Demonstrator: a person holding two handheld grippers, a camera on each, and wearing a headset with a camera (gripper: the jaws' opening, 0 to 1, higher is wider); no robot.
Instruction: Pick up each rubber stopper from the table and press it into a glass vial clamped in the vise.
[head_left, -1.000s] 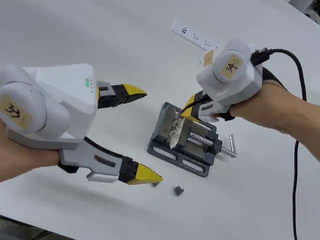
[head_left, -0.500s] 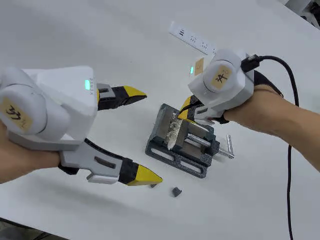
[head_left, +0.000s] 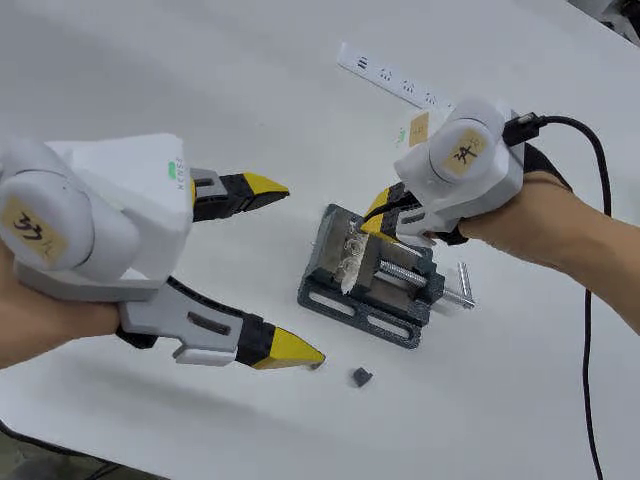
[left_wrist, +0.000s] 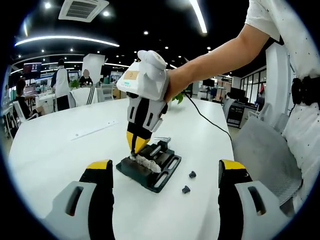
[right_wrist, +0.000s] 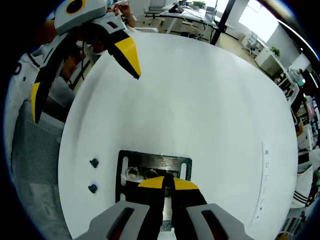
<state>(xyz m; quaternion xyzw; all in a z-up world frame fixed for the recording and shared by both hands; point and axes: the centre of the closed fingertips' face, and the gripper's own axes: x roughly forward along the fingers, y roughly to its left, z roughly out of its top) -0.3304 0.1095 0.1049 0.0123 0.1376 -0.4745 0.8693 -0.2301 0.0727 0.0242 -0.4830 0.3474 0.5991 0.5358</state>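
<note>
While right tool (head_left: 378, 222), jaws closed tip to tip, bears on vials (right_wrist: 140, 172) in vise (head_left: 385, 300), pressing step looks underway; whether anything sits under tips unclear. Left tool (head_left: 285, 268) wide open, empty. Two stoppers (left_wrist: 192, 174) lie on tabletop (head_left: 500, 400) near vise: next, pick one.

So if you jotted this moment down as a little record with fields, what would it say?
left tongs: open, empty, above the table
right tongs: shut, tips down at the vials
vise: dark, on the table, clamping the vials
stoppers: two loose, beside the vise
power strip: white, beyond the vise
</note>
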